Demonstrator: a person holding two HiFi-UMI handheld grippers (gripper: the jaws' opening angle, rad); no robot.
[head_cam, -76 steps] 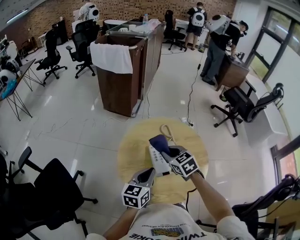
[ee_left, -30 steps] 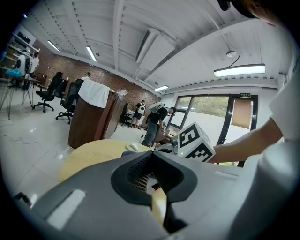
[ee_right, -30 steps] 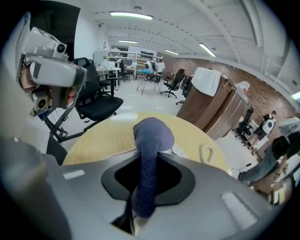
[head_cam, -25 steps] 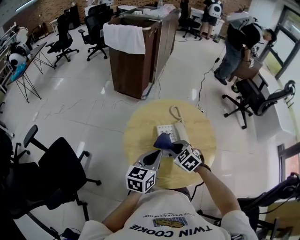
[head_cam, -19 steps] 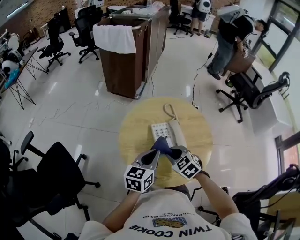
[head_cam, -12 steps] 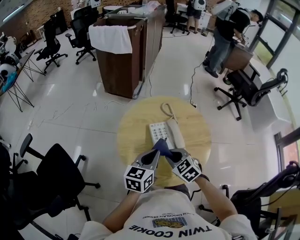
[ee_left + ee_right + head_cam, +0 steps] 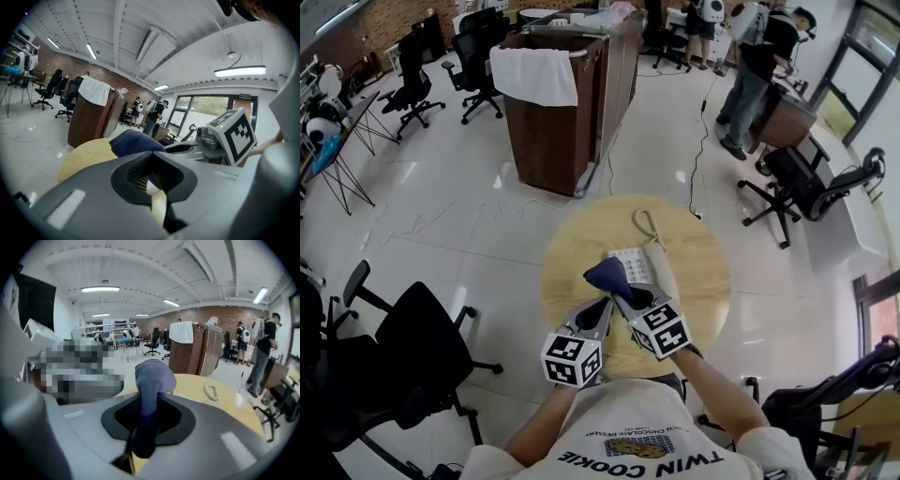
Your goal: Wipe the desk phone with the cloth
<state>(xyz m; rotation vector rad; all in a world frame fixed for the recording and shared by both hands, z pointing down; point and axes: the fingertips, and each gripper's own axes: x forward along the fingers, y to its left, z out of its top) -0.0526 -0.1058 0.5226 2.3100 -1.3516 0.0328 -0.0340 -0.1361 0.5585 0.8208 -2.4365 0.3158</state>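
Since half a second ago the cloth (image 7: 606, 273) has shifted up and to the left, and the right gripper (image 7: 623, 295) has come in closer to the left one. That gripper is clamped on the dark blue cloth (image 7: 153, 376), which stands up out of its jaws in a rounded bunch. In the head view the bunch covers the near left corner of the desk phone (image 7: 630, 262); whether it touches the phone cannot be told. The phone lies near the middle of the round wooden table (image 7: 572, 253), its white keypad showing, the handset (image 7: 661, 267) lying along its right side and the coiled cord (image 7: 648, 225) looping away at the far end. The left gripper (image 7: 598, 311) sits just beside the right one, short of the phone, its jaws drawn together with nothing between them, only a pale sliver showing through. From its own camera the cloth (image 7: 133, 142) rises just beyond the jaw tips. Beyond the table stands a brown cabinet (image 7: 553, 141) with a white towel (image 7: 536, 77) draped over its end.
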